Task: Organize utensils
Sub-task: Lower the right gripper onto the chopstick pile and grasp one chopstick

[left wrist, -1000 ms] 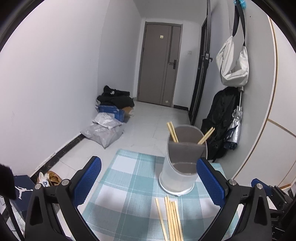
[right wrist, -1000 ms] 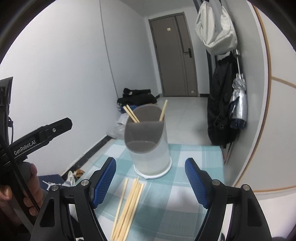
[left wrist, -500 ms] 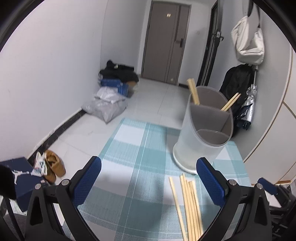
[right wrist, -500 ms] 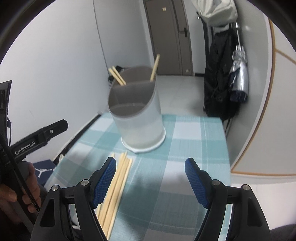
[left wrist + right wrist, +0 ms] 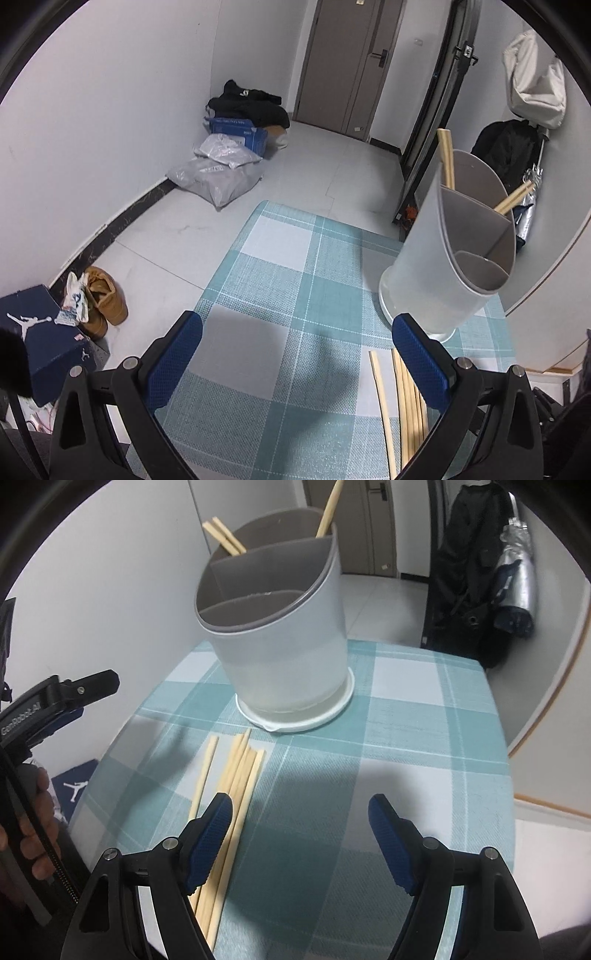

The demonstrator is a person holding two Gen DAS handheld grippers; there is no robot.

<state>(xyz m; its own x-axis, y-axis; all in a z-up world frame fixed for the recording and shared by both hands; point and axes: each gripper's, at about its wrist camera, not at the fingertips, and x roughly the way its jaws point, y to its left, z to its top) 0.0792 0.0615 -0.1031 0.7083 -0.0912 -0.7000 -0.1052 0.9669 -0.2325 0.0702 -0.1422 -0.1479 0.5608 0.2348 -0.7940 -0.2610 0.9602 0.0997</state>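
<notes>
On the checked teal cloth, a bundle of loose wooden chopsticks lies flat just in front of the holder, tips pointing toward its base but not touching it. One stick lies slightly apart on the left of the bundle. The holder is a tall grey-white cylinder standing upright on a white foot, its top cut on a slant and divided inside into compartments. Two chopsticks lean in the rear left compartment and one in the rear right; the front compartment looks bare as far as can be seen.

The right gripper hovers low over the cloth with its blue-padded fingers spread wide, holding nothing. Its left pad sits over the near end of the bundle; whether it touches the sticks cannot be told.

The left gripper hangs above the cloth to the left of the bundle, fingers likewise wide apart and empty. From its view the chopsticks run beside and under its right finger, with the holder just beyond.

Past the table lie a tiled floor, bags by the wall, brown shoes and a door.
</notes>
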